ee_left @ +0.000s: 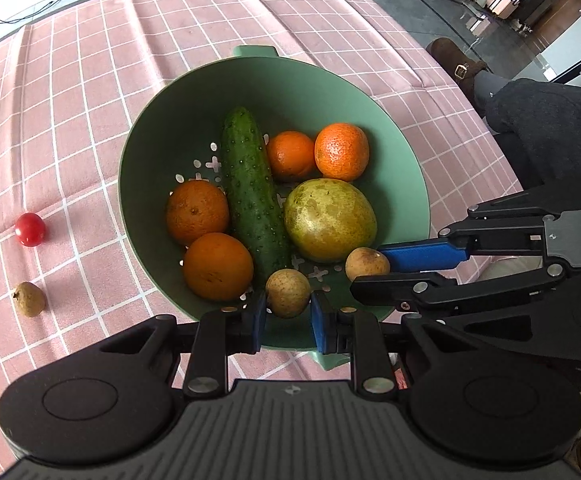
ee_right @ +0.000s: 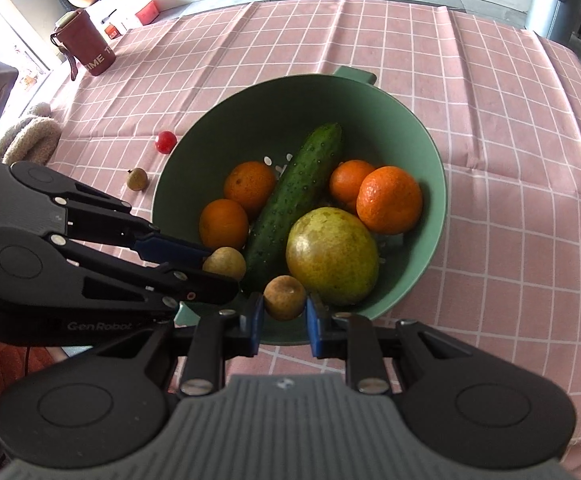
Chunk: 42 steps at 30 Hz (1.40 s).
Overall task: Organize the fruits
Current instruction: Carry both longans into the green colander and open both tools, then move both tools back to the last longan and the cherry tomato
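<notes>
Green colander point(ee_left: 162, 128) full of fruit point(ee_left: 330, 220)

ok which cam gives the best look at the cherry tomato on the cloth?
Left wrist: the cherry tomato sits large and unobstructed on the tablecloth. In the right wrist view it is smaller, farther off, beside the green colander.

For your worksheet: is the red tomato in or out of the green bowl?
Out: the tomato lies on the tablecloth, beside the bowl.
</notes>
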Each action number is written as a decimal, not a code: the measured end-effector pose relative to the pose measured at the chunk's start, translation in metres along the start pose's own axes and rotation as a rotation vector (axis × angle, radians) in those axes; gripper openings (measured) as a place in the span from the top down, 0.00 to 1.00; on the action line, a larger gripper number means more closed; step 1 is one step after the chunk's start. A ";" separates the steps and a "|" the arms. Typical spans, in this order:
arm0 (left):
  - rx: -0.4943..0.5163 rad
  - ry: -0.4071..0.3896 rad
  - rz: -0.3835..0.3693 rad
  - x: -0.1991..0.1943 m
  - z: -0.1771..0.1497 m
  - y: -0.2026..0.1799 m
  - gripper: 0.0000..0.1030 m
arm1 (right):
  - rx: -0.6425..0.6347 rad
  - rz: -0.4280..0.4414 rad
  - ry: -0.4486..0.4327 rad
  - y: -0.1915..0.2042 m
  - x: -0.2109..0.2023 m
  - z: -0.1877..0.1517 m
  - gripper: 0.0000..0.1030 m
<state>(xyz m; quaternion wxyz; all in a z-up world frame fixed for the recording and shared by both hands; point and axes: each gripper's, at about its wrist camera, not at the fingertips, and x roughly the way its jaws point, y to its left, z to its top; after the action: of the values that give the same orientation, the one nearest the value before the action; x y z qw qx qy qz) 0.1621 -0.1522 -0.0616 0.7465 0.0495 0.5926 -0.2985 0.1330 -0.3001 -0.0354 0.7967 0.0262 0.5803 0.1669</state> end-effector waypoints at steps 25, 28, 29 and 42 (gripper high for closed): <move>-0.001 -0.275 0.107 -0.081 -0.021 0.007 0.55 | 0.014 -0.140 -0.217 0.033 -0.047 -0.009 0.60; 0.026 -0.342 0.158 -0.099 -0.031 0.013 0.55 | 0.040 -0.125 -0.303 0.045 -0.051 -0.012 0.60; 0.028 -0.358 0.170 -0.104 -0.034 0.016 0.55 | 0.051 -0.119 -0.331 0.049 -0.051 -0.013 0.60; -0.114 -0.461 0.215 -0.115 -0.076 0.095 0.55 | 0.064 -0.063 -0.592 0.117 -0.015 -0.022 0.60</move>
<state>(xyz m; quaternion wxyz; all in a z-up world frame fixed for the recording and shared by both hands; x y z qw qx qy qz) 0.1314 0.0027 -0.0059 0.8910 0.0007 0.4138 -0.1869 0.0807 -0.1976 -0.0016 0.9347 0.0807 0.3284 0.1091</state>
